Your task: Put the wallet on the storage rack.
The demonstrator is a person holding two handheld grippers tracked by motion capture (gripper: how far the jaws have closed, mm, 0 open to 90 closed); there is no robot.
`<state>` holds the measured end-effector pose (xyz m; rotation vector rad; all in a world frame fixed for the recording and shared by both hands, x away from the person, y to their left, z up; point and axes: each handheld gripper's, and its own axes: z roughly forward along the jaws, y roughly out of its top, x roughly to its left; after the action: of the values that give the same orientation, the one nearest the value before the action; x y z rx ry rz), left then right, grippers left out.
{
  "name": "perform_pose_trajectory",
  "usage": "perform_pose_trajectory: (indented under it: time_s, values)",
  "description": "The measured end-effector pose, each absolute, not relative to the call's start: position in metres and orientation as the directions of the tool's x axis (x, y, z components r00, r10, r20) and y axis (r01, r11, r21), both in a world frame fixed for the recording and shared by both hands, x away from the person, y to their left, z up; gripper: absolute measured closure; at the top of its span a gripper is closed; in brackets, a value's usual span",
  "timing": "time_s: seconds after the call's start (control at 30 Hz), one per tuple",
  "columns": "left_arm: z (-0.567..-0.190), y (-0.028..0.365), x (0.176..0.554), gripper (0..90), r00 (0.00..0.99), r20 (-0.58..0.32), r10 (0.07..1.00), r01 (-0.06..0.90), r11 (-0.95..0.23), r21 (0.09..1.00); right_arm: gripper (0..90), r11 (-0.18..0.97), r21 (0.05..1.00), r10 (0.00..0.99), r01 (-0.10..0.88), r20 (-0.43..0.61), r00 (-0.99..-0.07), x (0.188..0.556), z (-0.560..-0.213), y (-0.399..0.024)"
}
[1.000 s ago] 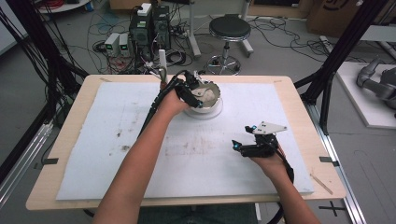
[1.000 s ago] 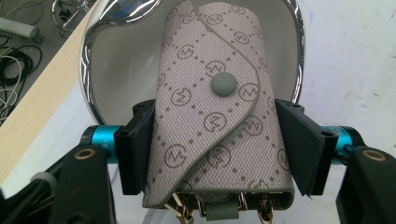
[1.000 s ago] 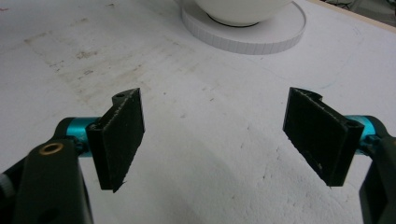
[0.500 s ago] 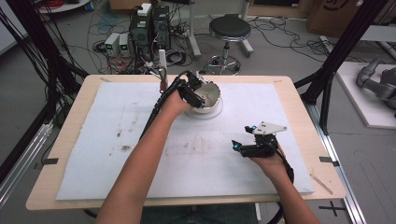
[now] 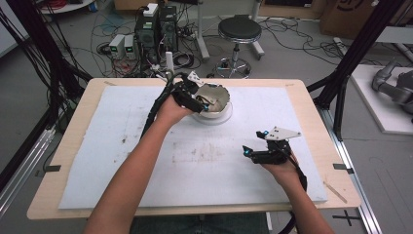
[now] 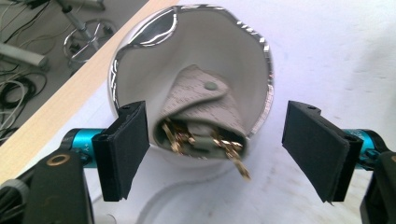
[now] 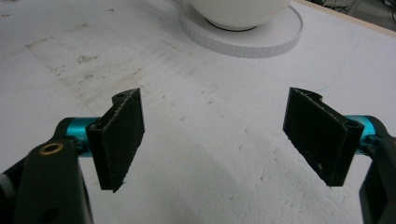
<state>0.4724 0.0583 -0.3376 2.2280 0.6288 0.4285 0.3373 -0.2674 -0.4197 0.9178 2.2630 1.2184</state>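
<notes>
Bowl (image 6: 196,70) holds beige snap pouch (image 6: 203,100), no readable writing; left gripper (image 6: 215,149) just opened, released; right gripper (image 7: 215,140) released.

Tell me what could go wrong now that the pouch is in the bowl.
1. The pouch lies with its open end at the bowl's rim, and a gold chain already hangs over it; it could slide out.
2. The left gripper, its jaws just opened with nothing between them, sits close to the rim and may knock the bowl off its white disc when pulling away.
</notes>
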Motion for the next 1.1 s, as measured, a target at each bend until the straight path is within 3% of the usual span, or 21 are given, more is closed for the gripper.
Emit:
perform_pose_trajectory:
  time_s: [0.43, 1.1]
  values:
    - [-0.335, 0.120, 0.415, 22.0, 0.823, 0.092, 0.561, 0.247, -0.498, 0.831, 21.0, 0.398, 0.849, 0.717, 0.348, -0.051, -0.696, 0.337, -0.418, -0.268]
    - [-0.381, 0.203, 0.356, 19.3, 0.755, 0.008, 0.656, 0.302, -0.358, 0.883, 21.0, 0.392, 0.850, 0.721, 0.353, -0.045, -0.692, 0.340, -0.418, -0.267]
